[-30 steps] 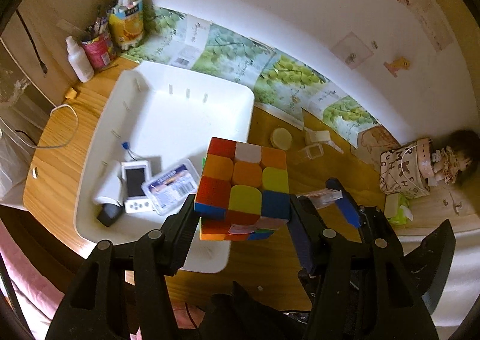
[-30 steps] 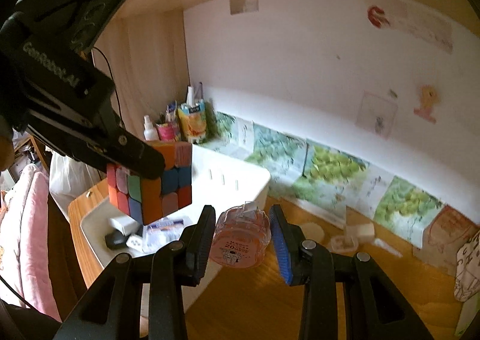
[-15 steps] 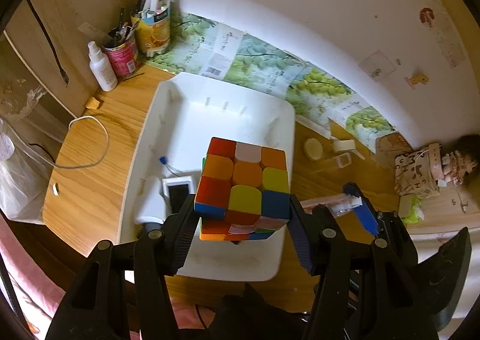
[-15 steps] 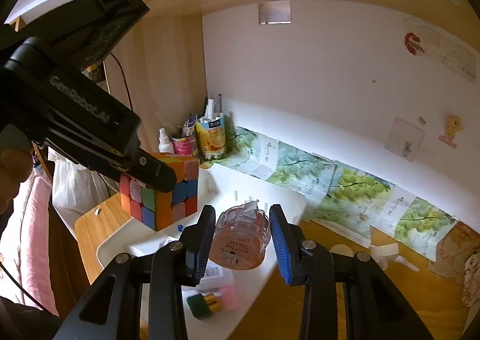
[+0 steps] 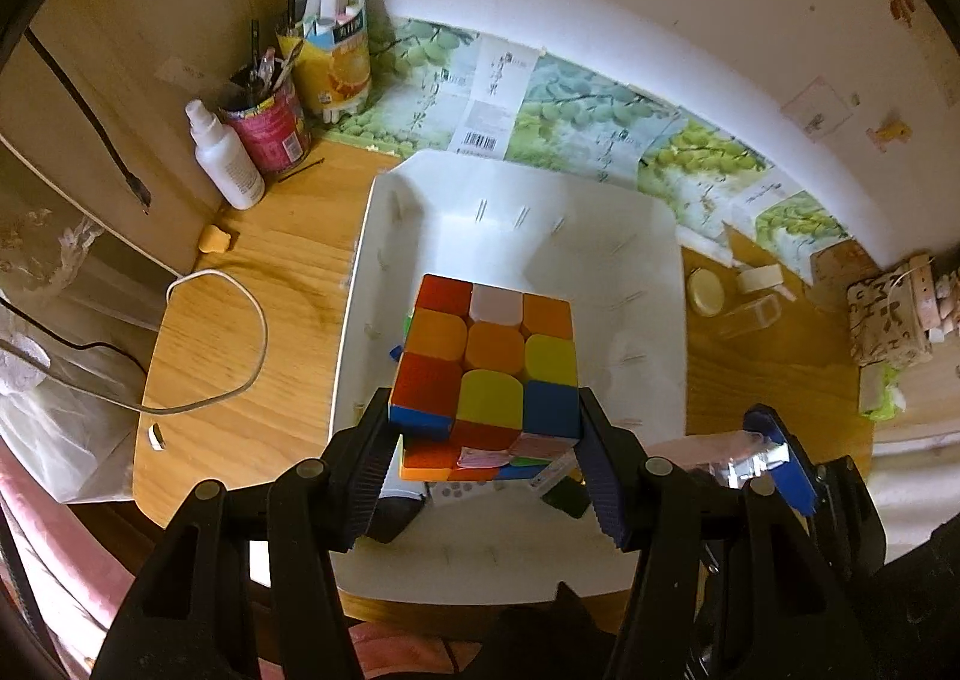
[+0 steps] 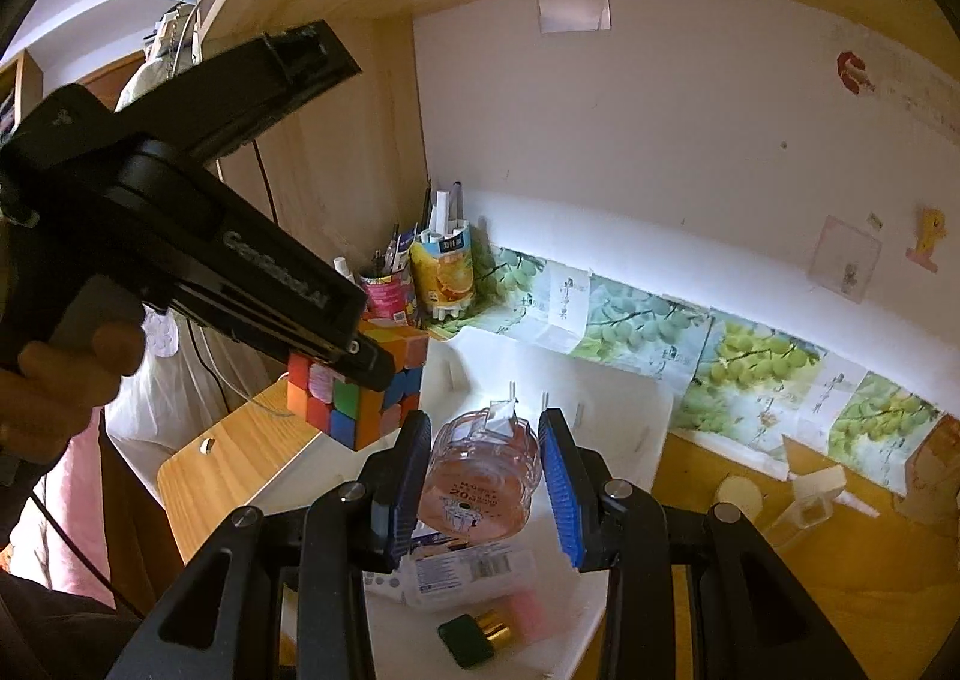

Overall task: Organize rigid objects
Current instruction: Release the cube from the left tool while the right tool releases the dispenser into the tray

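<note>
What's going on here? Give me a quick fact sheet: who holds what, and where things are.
left gripper: shut on the puzzle cube, held above the white bin
right gripper: shut on a clear pink container, also over the bin
already in bin: flat labelled packet, small dark and gold item
desk: wooden; spray bottle and pen cups at the back corner

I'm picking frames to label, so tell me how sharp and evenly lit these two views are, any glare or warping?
Left wrist view: puzzle cube sharp, white bin slightly washed out, strong fisheye bending of the wall edge, dark corners. Right wrist view: pink clear container sharp, packet beneath it blurred, bin floor glaring, wall shaded towards the right.
</note>
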Demonstrator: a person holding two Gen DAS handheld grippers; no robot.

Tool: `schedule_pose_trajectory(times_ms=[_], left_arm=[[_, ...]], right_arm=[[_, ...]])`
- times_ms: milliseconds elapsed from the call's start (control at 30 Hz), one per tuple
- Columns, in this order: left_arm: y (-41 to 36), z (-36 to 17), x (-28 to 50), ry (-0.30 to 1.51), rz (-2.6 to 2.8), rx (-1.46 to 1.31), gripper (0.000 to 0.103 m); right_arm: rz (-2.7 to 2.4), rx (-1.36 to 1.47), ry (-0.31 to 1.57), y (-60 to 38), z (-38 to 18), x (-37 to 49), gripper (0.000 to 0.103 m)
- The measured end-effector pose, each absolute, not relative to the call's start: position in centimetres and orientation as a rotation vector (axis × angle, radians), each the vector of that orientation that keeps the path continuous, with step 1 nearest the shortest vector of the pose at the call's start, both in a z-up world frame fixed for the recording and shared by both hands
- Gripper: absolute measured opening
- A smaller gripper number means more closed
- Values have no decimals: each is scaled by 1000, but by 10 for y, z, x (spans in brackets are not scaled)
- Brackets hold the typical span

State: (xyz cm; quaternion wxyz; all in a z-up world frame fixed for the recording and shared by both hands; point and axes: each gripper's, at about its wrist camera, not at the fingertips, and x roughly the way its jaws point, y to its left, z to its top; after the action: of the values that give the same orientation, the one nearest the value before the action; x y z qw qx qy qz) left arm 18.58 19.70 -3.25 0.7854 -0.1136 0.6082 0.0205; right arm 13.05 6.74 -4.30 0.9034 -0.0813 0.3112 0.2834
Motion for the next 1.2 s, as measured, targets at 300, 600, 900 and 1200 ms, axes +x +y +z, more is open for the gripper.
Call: schedule_pose_trajectory(times_ms=[300,600,900,1200], left_arm=[[208,-53,187,1341,73,-257,61],[203,-29,183,1164,73,-187,70],[171,-2,176,981,11,-53,70],[137,16,169,878,-42,-5,70]], right_arm=[[579,-177,636,72,-43,124,40],[573,-179,647,71,-43,121,60],[561,-193,635,60,-35,111,76],[514,-223,569,31,-15,95,80]])
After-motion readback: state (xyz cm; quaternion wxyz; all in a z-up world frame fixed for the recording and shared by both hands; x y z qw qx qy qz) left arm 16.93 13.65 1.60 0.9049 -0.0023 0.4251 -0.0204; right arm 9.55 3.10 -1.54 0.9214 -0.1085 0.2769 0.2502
